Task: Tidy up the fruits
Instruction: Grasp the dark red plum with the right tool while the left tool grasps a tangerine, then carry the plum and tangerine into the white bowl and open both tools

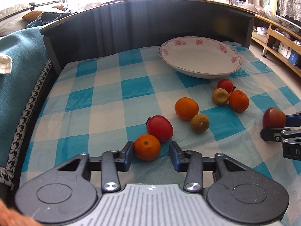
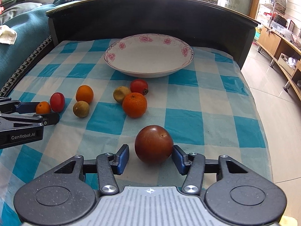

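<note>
A white floral plate [image 1: 200, 56] [image 2: 148, 56] stands empty at the back of the checked cloth. My left gripper [image 1: 151, 155] is open around a small orange tangerine [image 1: 147, 147] [image 2: 43, 107]; its left pad touches the fruit, the right pad is apart. A red tomato [image 1: 160, 128] [image 2: 57, 102] lies just behind it. My right gripper [image 2: 150, 159] is open around a dark red plum [image 2: 153, 144] [image 1: 274, 118], right pad touching. Between them lie an orange [image 1: 186, 108], two brownish-green fruits [image 1: 199, 123] [image 1: 220, 96], another orange [image 1: 238, 101] and a small tomato [image 1: 225, 85].
A dark curved headboard [image 1: 146, 22] walls the back of the cloth. A teal blanket [image 1: 17, 71] lies along the left side. The cloth drops off at the right to a tiled floor [image 2: 272, 98] with wooden shelves [image 2: 282, 43] beyond.
</note>
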